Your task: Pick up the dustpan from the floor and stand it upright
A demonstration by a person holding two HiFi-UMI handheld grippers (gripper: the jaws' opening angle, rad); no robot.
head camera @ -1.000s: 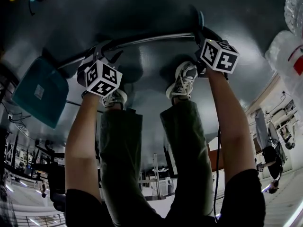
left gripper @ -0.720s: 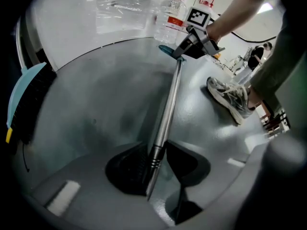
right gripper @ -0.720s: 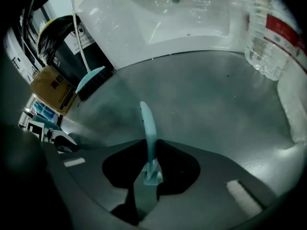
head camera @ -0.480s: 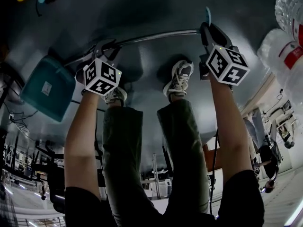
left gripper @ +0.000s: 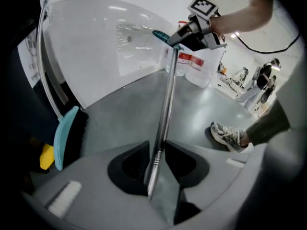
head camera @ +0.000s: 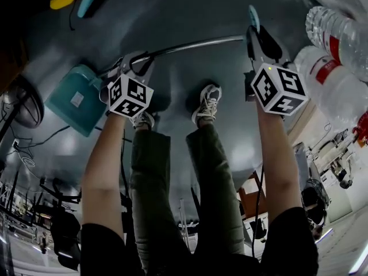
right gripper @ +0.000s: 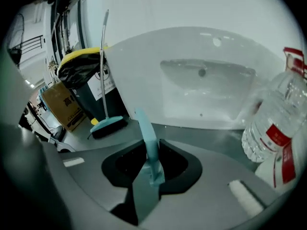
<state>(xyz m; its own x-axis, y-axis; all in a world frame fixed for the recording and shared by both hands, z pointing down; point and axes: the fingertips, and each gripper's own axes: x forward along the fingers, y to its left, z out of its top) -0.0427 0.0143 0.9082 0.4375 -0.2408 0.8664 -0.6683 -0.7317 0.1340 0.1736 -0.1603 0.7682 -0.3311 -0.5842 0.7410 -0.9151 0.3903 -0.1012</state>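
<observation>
Grippers in both our hands have hold of the dustpan point(head camera: 75, 99). Its teal pan sits low at the left of the head view, just left of our left gripper point(head camera: 135, 62). Whether the pan touches the floor point(head camera: 190, 10) we cannot tell. Its metal pole point(head camera: 190, 45) runs from the pan across in front of our shoes point(head camera: 208, 103) to the teal grip point(head camera: 253, 17) at the far end.

Our left gripper is clamped on the pole near the pan. Its jaws have just been closing, and in the left gripper view they press the pole from both sides, standing about half open. Our right gripper point(head camera: 257, 34) has the teal grip pinched between its jaws. They have just eased open a little, yet they press on the grip with only a narrow gap. The grip's tip sticks out past them.

Big water bottles point(head camera: 336, 68) stand to our right. A teal broom point(left gripper: 64, 138) stands by the wall beside something yellow. The right gripper view shows a bin point(right gripper: 84, 75) with a black liner and a cardboard box point(right gripper: 60, 104) beside it.
</observation>
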